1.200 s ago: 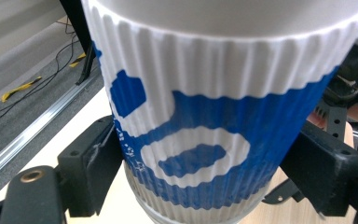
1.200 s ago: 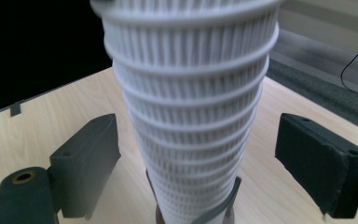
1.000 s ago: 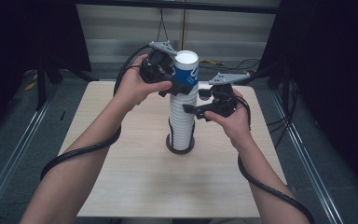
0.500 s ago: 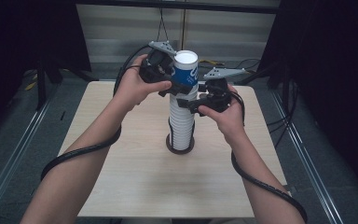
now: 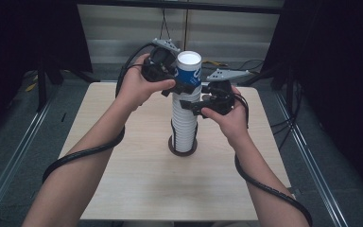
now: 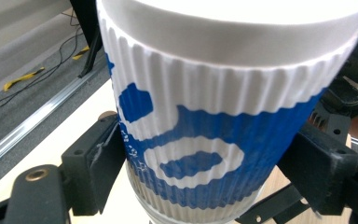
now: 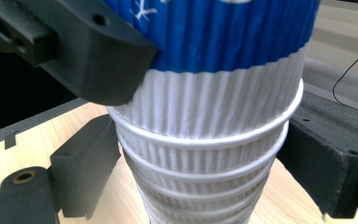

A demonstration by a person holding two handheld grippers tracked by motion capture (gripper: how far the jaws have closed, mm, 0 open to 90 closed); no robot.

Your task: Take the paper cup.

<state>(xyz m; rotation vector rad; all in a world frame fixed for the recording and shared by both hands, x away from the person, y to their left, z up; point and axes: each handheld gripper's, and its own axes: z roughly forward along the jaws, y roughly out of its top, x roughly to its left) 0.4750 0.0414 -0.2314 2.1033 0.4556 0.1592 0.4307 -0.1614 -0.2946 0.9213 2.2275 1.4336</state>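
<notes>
From my seat, the right tongs (image 5: 194,105) sit nearest, at three o'clock of the upright stack of cups (image 5: 184,125) mid-surface (image 5: 123,179), jaws closed on its upper cups. Above and farther, the left tongs (image 5: 182,86) come from nine o'clock, clamped on the blue-printed top cup (image 5: 189,71). I'd judge the cup must lift straight up the stack's vertical axis.

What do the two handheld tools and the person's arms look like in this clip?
Both the left tool and the right tool are black, with blocky matte jaws showing screw holes and a brass-coloured rivet. Each carries a grey three-cornered plate on top and trails a black ribbed cable along the forearm. The forearms are bare, with no sleeves, gloves or watch in view.
</notes>
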